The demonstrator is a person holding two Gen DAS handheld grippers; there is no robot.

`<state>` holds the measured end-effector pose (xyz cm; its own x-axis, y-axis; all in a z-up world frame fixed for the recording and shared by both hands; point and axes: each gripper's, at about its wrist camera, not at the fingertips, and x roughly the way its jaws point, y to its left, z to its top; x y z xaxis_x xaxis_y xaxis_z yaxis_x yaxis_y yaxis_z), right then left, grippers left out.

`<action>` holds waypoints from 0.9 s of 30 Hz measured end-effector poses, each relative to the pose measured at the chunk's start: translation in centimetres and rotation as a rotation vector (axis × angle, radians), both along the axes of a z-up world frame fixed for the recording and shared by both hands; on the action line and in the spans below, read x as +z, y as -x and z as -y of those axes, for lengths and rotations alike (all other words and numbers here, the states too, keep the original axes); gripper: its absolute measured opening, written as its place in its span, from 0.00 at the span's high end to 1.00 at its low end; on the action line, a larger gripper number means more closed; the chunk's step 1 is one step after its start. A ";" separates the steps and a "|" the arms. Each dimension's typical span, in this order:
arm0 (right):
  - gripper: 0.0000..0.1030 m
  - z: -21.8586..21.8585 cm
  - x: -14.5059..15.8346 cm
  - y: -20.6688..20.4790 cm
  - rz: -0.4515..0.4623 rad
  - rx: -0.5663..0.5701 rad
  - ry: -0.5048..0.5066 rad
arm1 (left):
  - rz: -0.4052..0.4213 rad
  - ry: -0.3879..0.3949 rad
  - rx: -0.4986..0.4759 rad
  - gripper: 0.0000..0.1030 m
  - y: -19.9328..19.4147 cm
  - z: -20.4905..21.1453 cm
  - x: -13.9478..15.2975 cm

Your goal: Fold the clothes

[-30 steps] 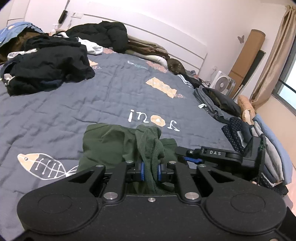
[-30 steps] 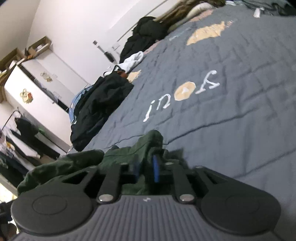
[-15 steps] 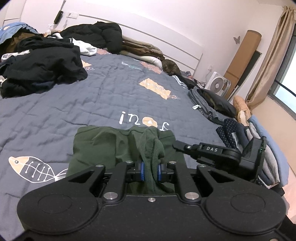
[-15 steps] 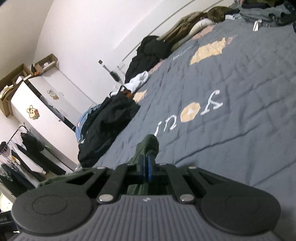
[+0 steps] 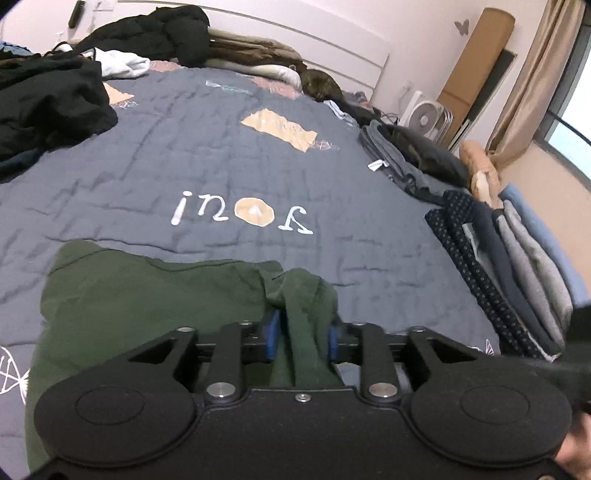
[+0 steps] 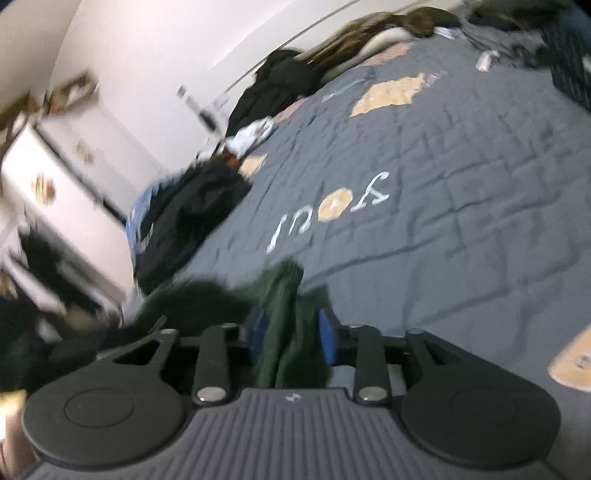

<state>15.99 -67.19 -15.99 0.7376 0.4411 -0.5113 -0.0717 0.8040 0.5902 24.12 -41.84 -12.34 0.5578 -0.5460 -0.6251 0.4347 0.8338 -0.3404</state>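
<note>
A dark green garment lies spread on the grey quilt, with one bunched fold rising toward me. That fold runs between the blue pads of my left gripper. Its jaws are opening and stand loose around the cloth. In the blurred right wrist view another ridge of the green garment passes between the blue pads of my right gripper. Those jaws are opening too, with a gap showing beside the cloth.
A heap of black clothes sits at the left of the bed. A stack of folded clothes lines the right edge. A black jacket lies at the headboard, and a fan stands beyond. White cabinets stand beside the bed.
Both pairs of jaws, shut on green cloth half a second ago, have spread apart. The left view has slid sideways, and the garment lies flatter and wider. The right view is smeared by motion.
</note>
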 end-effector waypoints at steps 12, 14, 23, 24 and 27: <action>0.51 -7.6 2.2 11.2 0.137 0.181 0.153 | 0.179 0.081 0.084 0.37 7.8 -9.1 4.8; 0.51 -8.4 1.4 11.2 0.080 0.183 0.212 | 0.164 0.053 0.094 0.37 8.9 -10.4 4.0; 0.88 -7.8 -1.7 12.9 -0.062 0.065 0.237 | 0.136 -0.037 0.145 0.37 12.1 -14.8 0.5; 0.87 -8.0 -2.0 13.2 -0.074 0.073 0.263 | 0.135 -0.031 0.150 0.37 12.2 -15.2 0.3; 0.83 -7.5 -1.7 14.0 -0.077 0.052 0.238 | 0.129 -0.006 0.174 0.37 12.6 -16.7 -0.6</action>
<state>2.03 -59.64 -17.72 0.6720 0.3379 -0.6590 -0.0791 0.9175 0.3898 11.48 -25.19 -12.96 0.7192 -0.4310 -0.5451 0.3239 0.9019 -0.2858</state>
